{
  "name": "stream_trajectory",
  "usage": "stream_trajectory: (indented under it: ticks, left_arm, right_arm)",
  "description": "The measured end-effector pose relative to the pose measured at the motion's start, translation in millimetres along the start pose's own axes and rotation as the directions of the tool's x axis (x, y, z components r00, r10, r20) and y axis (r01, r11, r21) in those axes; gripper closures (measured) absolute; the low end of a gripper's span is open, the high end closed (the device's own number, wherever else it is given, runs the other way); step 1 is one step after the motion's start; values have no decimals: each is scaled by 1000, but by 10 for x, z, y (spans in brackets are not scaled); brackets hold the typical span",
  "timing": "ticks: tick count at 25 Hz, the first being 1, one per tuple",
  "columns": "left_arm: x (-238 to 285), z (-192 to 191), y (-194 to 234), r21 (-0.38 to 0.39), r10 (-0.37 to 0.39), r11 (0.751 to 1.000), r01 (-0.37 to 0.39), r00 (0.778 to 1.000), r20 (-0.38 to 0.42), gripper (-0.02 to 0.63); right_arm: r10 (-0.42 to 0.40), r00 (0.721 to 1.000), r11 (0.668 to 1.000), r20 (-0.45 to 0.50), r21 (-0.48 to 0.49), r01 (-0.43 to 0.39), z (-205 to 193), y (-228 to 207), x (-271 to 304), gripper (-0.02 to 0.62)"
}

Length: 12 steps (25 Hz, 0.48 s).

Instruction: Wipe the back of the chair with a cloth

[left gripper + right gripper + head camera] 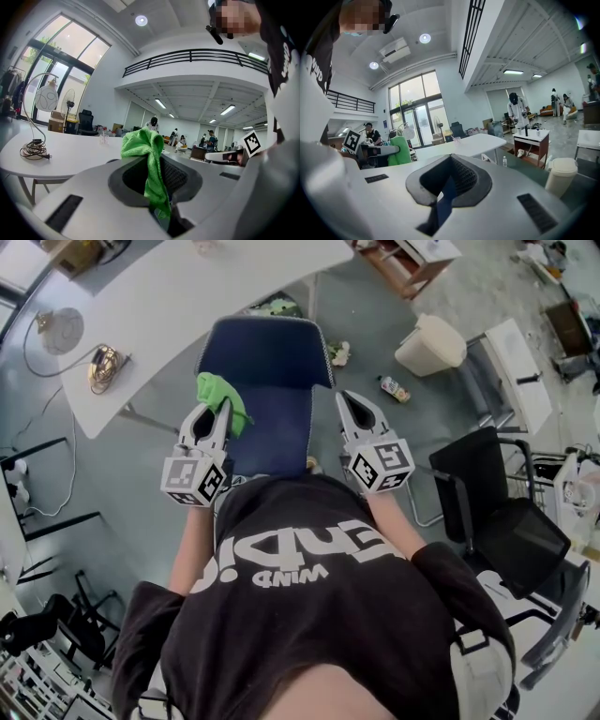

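A blue chair (272,404) stands in front of me, next to the white table. In the head view my left gripper (217,414) is over the chair's left edge, shut on a green cloth (223,397) that bunches past the fingertips. The left gripper view shows the same green cloth (146,150) pinched between the closed jaws and draped down over them. My right gripper (351,412) hovers at the chair's right edge. Its jaws are together with nothing held, and only a thin blue sliver of chair (446,192) shows between them.
A long white table (178,306) runs behind the chair, with a coiled cable (104,367) and a lamp on it. A beige bin (430,344) and a small bottle (394,388) sit on the floor to the right. A black chair (497,512) stands close at my right.
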<state>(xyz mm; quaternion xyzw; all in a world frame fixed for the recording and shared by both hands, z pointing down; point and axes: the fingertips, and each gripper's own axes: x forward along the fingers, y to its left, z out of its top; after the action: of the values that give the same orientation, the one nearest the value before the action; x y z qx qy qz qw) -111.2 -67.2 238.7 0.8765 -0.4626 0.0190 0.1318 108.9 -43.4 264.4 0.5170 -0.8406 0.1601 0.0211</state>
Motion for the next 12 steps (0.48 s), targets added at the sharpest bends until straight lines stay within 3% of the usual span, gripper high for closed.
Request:
stream_trajectory:
  ticks: [12]
  left_arm:
    - [-59,-22,52,-8,7,1000,-7,1000,-10,548]
  right_arm:
    - [0,1000,1000,6,4,0,35,36,-25,598]
